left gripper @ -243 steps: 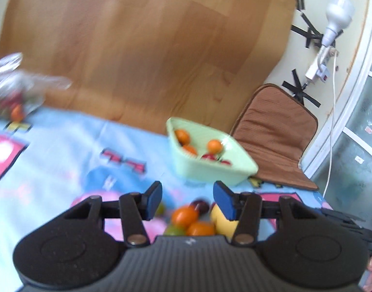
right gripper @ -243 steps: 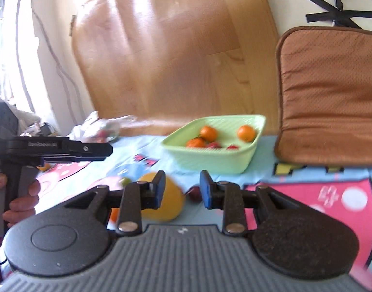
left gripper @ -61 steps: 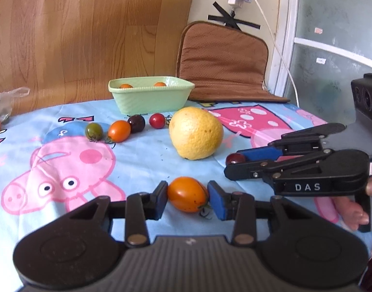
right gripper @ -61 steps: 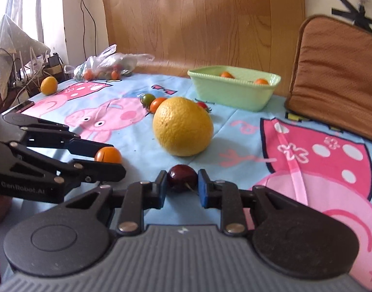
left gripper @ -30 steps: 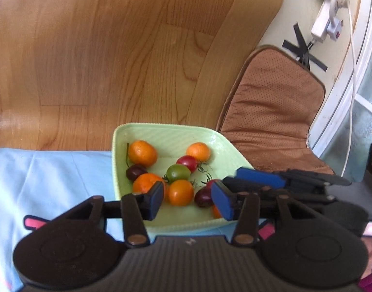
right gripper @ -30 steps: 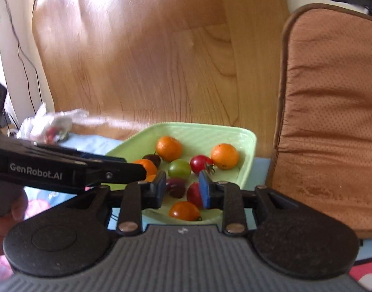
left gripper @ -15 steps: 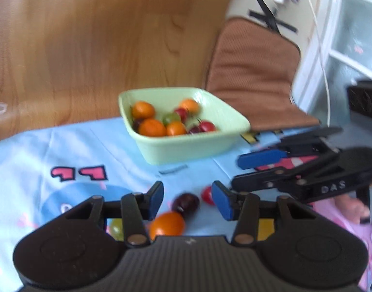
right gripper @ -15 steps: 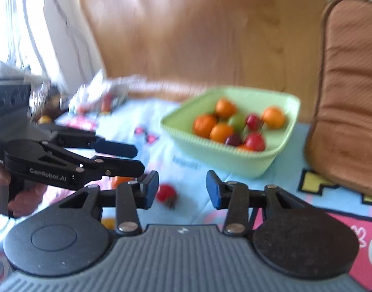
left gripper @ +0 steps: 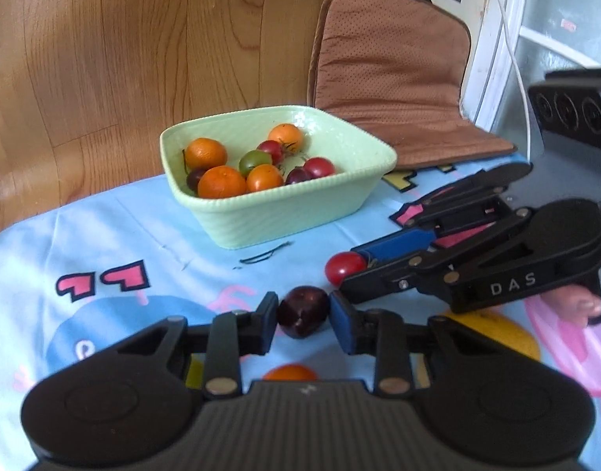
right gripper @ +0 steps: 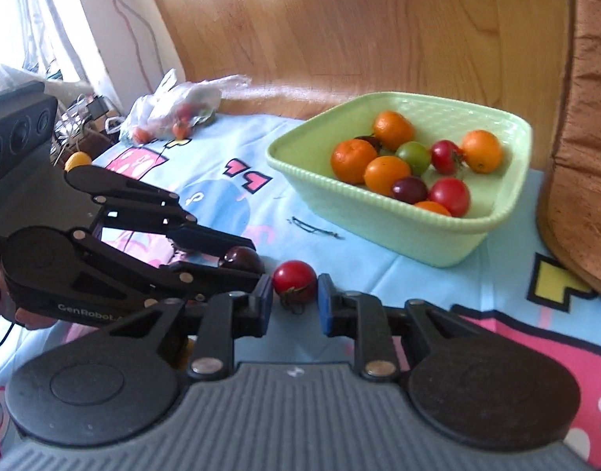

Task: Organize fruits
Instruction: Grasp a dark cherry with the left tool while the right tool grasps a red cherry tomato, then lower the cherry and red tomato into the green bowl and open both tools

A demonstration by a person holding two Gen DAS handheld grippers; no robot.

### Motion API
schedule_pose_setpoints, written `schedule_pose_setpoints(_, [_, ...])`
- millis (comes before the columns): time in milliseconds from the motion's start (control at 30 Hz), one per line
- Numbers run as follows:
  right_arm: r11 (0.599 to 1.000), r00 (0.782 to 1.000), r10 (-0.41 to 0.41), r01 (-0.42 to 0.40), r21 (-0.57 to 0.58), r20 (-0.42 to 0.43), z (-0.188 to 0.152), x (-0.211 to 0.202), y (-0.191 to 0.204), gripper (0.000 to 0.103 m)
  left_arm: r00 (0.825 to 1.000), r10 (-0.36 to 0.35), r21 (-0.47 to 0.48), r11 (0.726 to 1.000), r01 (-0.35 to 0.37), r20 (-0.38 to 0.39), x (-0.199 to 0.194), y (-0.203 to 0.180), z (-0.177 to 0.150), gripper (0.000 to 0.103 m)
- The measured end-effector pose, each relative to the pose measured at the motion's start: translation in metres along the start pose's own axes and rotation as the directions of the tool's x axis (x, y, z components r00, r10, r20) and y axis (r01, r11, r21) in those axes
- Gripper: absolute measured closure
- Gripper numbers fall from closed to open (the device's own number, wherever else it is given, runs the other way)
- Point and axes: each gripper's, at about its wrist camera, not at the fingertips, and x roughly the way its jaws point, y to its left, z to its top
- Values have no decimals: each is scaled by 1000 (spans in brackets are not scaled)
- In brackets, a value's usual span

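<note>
We are at the pick-up step. The dark purple tomato (left gripper: 303, 311) sits low in the frame's centre between our left gripper (left gripper: 303, 324) pads, which bracket it; whether they press it, we cannot tell. The red cherry tomato (right gripper: 294, 277) lies between our right gripper (right gripper: 294, 303) pads, a gap showing. Next, we judge, both close, lift and carry to the green bowl (left gripper: 277, 212) above centre on the worktop (left gripper: 104, 235).

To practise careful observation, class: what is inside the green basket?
The green basket holds orange, red, green and dark purple small fruits. Its near wall and the top fruits hide whatever lies beneath.
</note>
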Motion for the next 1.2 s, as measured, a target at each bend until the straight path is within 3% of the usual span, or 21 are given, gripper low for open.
schedule_pose_setpoints(167, [996, 995, -85, 83, 35, 55, -9, -21, -7, 76, 999, 3, -21, 1000, -2, 35, -2, -5, 7, 74])
schedule_pose_setpoints(333, [985, 983, -139, 125, 118, 119, -26, -56, -16, 76, 995, -14, -53, 998, 19, 99, -34, -9, 6, 74])
schedule_pose_setpoints(467, [979, 973, -179, 161, 125, 148, -53, -85, -6, 76, 988, -35, -68, 997, 46, 150, -75, -17, -23, 74])
schedule_pose_setpoints(567, [979, 975, -177, 161, 124, 137, -78, -99, 8, 76, 991, -44, -97, 994, 57, 128, -90, -26, -57, 74])
schedule_pose_setpoints(700, [984, 979, -165, 155, 90, 118, -104, -103, 40, 76, 996, -31, -110, 993, 39, 80, -95, -46, -98, 74])
schedule_pose_setpoints(800, [990, 984, -138, 133, 53, 111, -116, -100, 64, 76, 995, -7, -104, 994, 17, 96, -102, -60, -117, 74])
schedule_pose_setpoints(1033, [988, 984, -145, 150, -41, 106, -120, -86, 98, 74, 992, 48, -62, 997, -41, 117, -110, -81, -130, 72])
schedule_pose_setpoints(1200, [982, 978, -172, 180, -63, 116, -123, -85, 103, 71, 988, 68, -46, 997, -62, 136, -114, -87, -132, 61])
